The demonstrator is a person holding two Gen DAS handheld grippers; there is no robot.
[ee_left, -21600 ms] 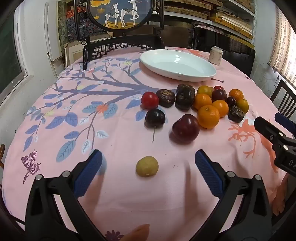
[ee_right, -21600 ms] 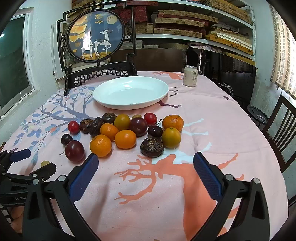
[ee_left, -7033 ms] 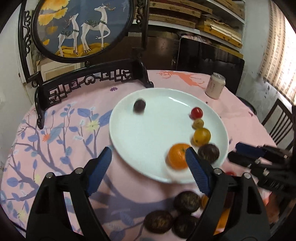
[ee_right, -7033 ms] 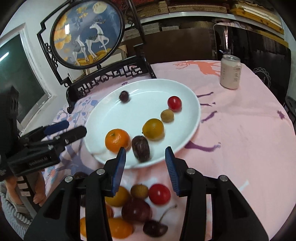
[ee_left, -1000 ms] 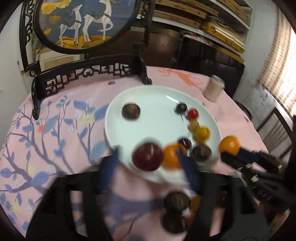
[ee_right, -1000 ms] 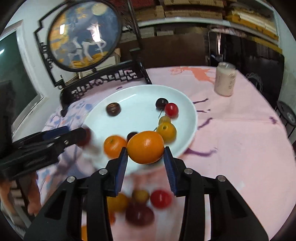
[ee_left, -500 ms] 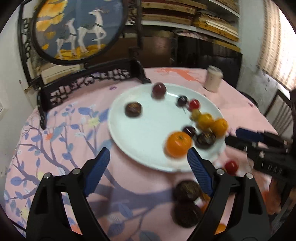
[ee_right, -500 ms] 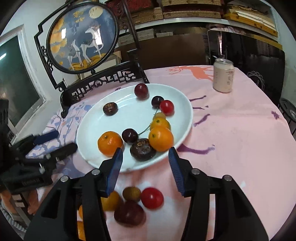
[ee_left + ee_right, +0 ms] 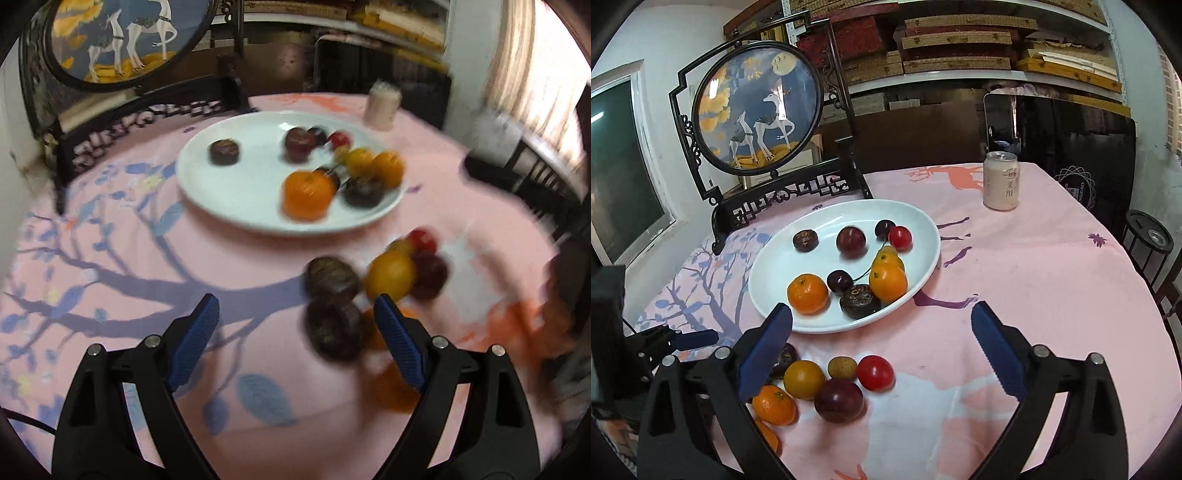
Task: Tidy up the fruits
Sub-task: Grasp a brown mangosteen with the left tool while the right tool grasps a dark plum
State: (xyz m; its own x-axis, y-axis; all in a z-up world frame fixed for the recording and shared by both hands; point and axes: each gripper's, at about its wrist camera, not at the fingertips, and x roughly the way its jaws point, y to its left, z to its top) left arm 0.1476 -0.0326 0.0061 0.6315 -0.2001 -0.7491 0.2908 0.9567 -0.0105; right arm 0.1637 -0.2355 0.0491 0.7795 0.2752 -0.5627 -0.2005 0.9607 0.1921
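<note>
Glossy white oval plate point(image 9: 925, 236) on the pink printed tablecloth point(image 9: 1034, 277), holding smooth oranges, dark cherries, a red tomato point(image 9: 900, 237) and wrinkled brown fruits. Loose pile point(image 9: 827, 384) just in front on the cloth, touching. Right gripper point(image 9: 881, 349) opening wide, ribbed blue pads bare. Left gripper point(image 9: 295, 343) opening too, empty, over blurred dark fruit point(image 9: 334, 332).

Nine fruits point(image 9: 808, 293) on white plate point(image 9: 925, 275) — loose cluster point(image 9: 837, 401) on cloth just beside.
</note>
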